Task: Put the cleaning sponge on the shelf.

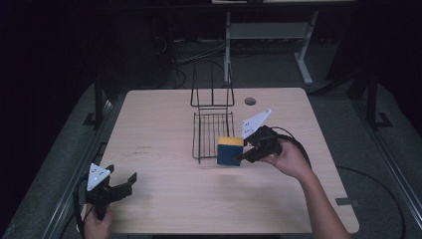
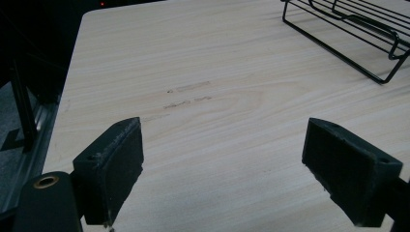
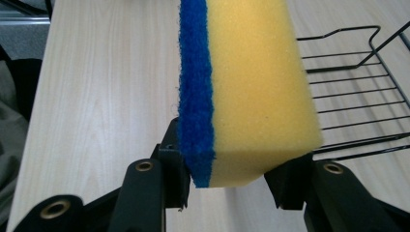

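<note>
A sponge (image 1: 230, 151), yellow with a blue scouring layer, is held on edge above the table. It is clamped at its near end and is seen just beside a black wire rack (image 1: 211, 129).

Light wood table (image 1: 164, 199), small round hole (image 1: 250, 101) near far edge. Black wire rack (image 1: 212, 127) sits on it just left of the hole, upright back toward far edge. Faint scuff marks (image 2: 188, 95) left of rack.

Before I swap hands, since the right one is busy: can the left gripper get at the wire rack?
Probably yes. The left gripper is open with nothing between its fingers, and bare table lies between it and the wire rack; it would need a long reach across.
</note>
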Motion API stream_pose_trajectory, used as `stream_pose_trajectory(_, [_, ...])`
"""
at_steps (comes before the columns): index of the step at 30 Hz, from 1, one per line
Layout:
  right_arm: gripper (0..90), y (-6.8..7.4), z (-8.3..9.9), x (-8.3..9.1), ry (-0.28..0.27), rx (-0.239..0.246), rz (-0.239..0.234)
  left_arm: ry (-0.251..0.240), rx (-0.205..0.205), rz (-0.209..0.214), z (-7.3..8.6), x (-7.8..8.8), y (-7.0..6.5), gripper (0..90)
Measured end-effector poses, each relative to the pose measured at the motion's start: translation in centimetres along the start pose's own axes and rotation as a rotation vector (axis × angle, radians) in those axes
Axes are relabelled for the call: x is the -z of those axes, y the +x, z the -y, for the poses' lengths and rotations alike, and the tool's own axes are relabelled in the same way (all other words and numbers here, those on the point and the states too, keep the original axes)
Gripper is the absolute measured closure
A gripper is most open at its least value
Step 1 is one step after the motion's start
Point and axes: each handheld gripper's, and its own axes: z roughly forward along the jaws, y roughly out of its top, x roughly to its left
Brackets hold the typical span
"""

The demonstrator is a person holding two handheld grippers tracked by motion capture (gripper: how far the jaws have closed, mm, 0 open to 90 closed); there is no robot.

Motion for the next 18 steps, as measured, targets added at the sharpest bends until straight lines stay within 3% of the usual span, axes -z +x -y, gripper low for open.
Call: stream_pose_trajectory(18, [56.4,-2.6,-1.0,-0.2,-0.022,-0.036,-0.002,-0.010,0.003,0.007,-0.1,0.0,0.1,14.1])
